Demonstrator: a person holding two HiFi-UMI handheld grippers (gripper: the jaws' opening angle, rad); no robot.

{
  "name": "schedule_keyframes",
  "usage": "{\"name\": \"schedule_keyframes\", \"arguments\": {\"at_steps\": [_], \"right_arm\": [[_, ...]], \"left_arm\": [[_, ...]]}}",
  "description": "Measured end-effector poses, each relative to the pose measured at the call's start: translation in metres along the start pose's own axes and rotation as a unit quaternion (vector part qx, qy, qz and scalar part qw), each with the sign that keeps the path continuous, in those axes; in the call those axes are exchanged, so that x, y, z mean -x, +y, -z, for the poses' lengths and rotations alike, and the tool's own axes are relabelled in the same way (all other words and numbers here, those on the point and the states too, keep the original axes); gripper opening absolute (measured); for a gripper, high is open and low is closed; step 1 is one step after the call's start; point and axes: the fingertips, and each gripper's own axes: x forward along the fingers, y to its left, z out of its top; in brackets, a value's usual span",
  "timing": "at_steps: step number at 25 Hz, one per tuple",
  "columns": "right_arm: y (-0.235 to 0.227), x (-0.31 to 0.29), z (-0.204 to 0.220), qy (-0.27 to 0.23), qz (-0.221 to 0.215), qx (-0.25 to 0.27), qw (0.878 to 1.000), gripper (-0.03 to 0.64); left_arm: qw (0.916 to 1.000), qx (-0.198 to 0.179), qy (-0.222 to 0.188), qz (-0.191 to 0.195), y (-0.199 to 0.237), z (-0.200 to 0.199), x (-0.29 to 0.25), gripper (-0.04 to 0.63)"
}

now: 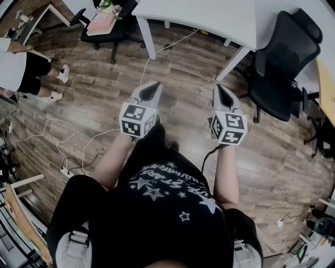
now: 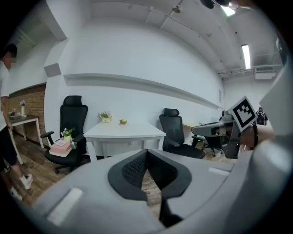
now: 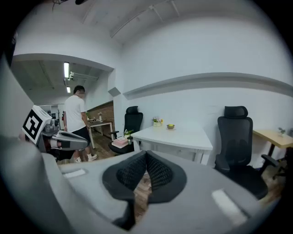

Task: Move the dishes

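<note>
A small dish holding something yellow-green stands on a white table, next to a little flower pot. The right gripper view shows the same dish and pot on that table. In the head view only the table's near part shows, and the dish is out of frame. My left gripper and right gripper are held side by side over the wooden floor, well short of the table. Both are shut with nothing between their pads.
A black chair with a pink box and a plant stands left of the table. Another black office chair stands to the right. A person stands at the far left. Cables run across the floor.
</note>
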Motion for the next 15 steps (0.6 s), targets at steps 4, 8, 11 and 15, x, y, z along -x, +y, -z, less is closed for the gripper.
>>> {"name": "schedule_keyframes", "arguments": {"at_steps": [4,8,11,15], "right_arm": [[0.001,0.005,0.002,0.003,0.002,0.007,1.0,0.005],[-0.005,0.003,0.007,0.007,0.007,0.005,1.0,0.005],[-0.011,0.001,0.014,0.013,0.013,0.005,1.0,0.005],[-0.017,0.002,0.02,0.017,0.017,0.001,1.0,0.005]], "left_arm": [[1.0,-0.006,0.005,-0.005,0.002,0.002,0.006,0.011],[0.9998,-0.006,0.014,-0.011,0.008,0.008,0.006,0.011],[0.9995,-0.006,0.024,-0.019,0.015,0.014,0.004,0.011],[0.9992,-0.003,0.03,-0.028,0.022,0.017,0.006,0.011]]}}
